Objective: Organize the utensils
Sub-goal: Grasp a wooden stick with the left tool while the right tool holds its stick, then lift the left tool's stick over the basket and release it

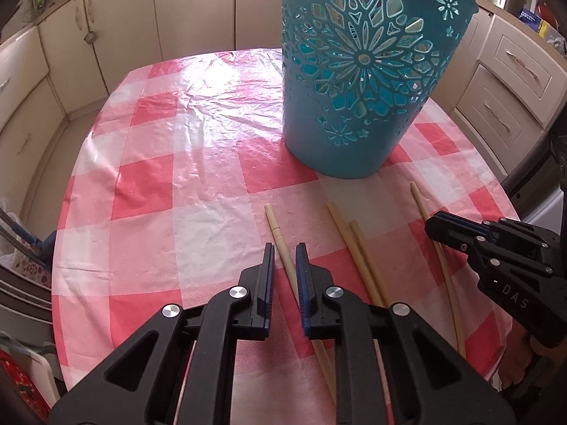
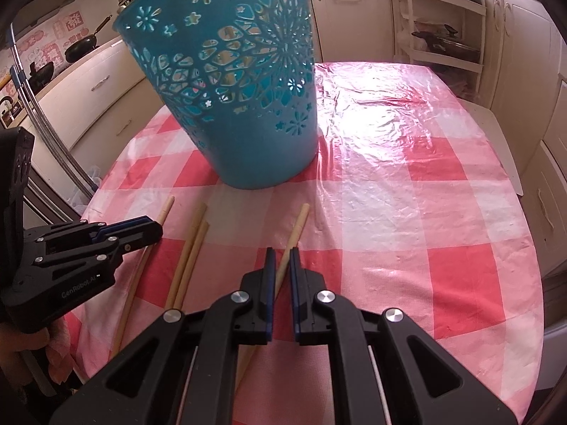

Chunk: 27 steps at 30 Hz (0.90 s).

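1. The desk (image 1: 198, 184), under a glossy pink-and-white checked cloth, carries everything. Kitchen cabinets (image 1: 124, 35) ring it, well clear of the work.
2. A tall teal basket (image 1: 354, 106) with flower cut-outs stands upright toward the far side. It is probably where the utensils go, and something pale and stick-like shows through its cut-outs.
3. The left gripper (image 1: 285, 262) is low over the near edge. Its fingers are apart, with a gap wider than the stick between them, and they hold nothing.
4. The right gripper (image 2: 282, 265) is placed the same way. Its fingers are narrowly parted and not clamped.
5. Four pale chopsticks lie on the cloth just in front of the basket, pointing roughly at it. The leftmost chopstick (image 1: 280, 237) runs between the left fingers, and the rightmost chopstick (image 2: 296, 226) runs between the right ones. The middle pair (image 1: 344, 233) lies touching side by side between them.
6. The step in hand looks like the grasp. Each gripper should settle until its pads flank the stick, close squarely across it, then lift level so the thin, smooth stick does not pivot or slip.
7. The basket's high rim is the main obstacle, so each stick must rise above it and tip downward before release. The two grippers sit close together, and the middle pair could be nudged.
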Each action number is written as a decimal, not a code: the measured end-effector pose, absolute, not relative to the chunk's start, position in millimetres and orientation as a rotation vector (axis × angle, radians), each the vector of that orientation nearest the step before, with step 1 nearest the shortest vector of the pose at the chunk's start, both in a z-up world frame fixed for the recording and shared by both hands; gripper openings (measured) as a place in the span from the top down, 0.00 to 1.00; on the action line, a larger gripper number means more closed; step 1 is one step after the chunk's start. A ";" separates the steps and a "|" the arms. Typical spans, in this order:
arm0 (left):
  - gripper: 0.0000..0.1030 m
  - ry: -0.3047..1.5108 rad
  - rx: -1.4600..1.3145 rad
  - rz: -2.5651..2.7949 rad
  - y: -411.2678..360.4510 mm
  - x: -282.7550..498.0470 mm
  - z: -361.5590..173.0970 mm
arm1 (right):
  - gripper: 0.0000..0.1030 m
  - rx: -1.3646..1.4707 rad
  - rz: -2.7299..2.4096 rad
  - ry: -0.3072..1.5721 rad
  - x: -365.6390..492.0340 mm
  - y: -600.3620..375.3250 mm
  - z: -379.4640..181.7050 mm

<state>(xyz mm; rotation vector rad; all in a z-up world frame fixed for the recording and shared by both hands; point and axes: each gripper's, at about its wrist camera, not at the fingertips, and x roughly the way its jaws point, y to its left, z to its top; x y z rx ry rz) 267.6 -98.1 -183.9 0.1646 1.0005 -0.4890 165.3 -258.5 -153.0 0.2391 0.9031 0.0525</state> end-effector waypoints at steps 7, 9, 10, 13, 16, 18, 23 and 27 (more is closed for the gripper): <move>0.93 0.985 0.243 -0.486 -110.9 266.0 -183.2 | 0.92 0.150 0.088 0.911 168.2 -243.9 -152.3; 0.95 1.005 0.226 -0.502 -108.6 266.3 -181.1 | 0.92 0.134 0.093 0.911 167.8 -241.8 -152.3; 0.95 1.010 0.210 -0.509 -105.7 265.8 -178.8 | 0.92 0.141 0.095 0.911 167.8 -242.9 -152.7; 0.95 0.976 0.115 -0.502 -85.0 268.5 -152.3 | 0.93 0.177 0.098 0.911 167.0 -248.4 -153.7; 0.96 0.869 0.002 -0.488 -59.6 268.6 -99.2 | 0.93 0.195 0.095 0.908 166.0 -250.4 -154.2; 0.95 0.759 -0.041 -0.500 -50.9 268.8 -54.9 | 0.93 0.194 0.089 0.905 165.7 -249.6 -154.2; 0.95 0.449 -0.113 -0.563 -65.1 281.4 41.7 | 0.93 0.203 0.090 0.904 165.6 -249.8 -154.5; 0.95 0.277 -0.153 -0.554 -95.1 302.0 71.0 | 0.93 0.206 0.096 0.899 164.4 -249.7 -154.9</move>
